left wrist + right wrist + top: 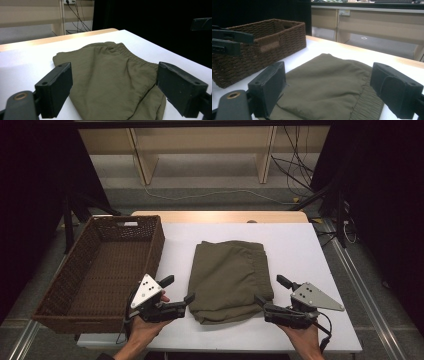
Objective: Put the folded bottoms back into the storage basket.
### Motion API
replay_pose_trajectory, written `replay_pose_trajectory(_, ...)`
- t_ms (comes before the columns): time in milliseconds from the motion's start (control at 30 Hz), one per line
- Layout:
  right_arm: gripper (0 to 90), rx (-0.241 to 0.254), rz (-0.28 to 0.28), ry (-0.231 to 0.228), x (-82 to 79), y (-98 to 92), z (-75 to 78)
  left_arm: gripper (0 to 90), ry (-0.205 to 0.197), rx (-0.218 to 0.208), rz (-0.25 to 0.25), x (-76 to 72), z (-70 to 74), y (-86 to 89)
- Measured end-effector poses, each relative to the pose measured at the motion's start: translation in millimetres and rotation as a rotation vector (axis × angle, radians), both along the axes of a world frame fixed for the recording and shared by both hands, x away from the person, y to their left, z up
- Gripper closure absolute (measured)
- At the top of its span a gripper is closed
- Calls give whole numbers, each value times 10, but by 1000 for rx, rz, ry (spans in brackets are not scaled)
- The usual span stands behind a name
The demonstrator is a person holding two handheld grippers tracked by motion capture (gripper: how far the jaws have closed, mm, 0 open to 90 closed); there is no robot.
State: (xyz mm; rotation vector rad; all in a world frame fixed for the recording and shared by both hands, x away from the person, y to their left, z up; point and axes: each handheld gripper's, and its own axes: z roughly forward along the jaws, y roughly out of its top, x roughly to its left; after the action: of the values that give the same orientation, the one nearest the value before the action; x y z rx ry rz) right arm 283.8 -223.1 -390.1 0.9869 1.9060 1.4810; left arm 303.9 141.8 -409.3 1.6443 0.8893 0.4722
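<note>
Both grippers sit low at the near edge of the white table (300,245) in the high view, the left gripper (181,296) and right gripper (270,294) flanking the near corners of the folded olive shorts (231,277), jaws spread wide and holding nothing; a woven wicker basket (155,245) stands just beside the garment on the left, likely its destination. From the left gripper view, the jaws straddle the near end of the shorts (112,82), whose elastic waistband runs along the right side, pads not pressing. From the right gripper view, the parted jaws frame the shorts (329,85) likewise, with the basket (262,47) beyond, so a two-handed lift looks prepared.
</note>
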Motion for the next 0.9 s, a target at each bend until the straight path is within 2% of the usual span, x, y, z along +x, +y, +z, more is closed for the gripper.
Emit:
replay_pose_trajectory(333,145,-4,-2,-3,9,-3,5,138,3,4,2,4,-5,-8)
replay_pose_trajectory(500,151,-4,-5,-7,26,-19,19,138,18,0,6,14,-7,-14)
replay_pose_trajectory(533,151,-6,-6,-7,32,-23,21,138,33,-6,7,21,-9,-11)
replay_pose_trajectory(900,154,-17,-23,-2,118,-79,51,140,97,-31,27,67,-20,-41)
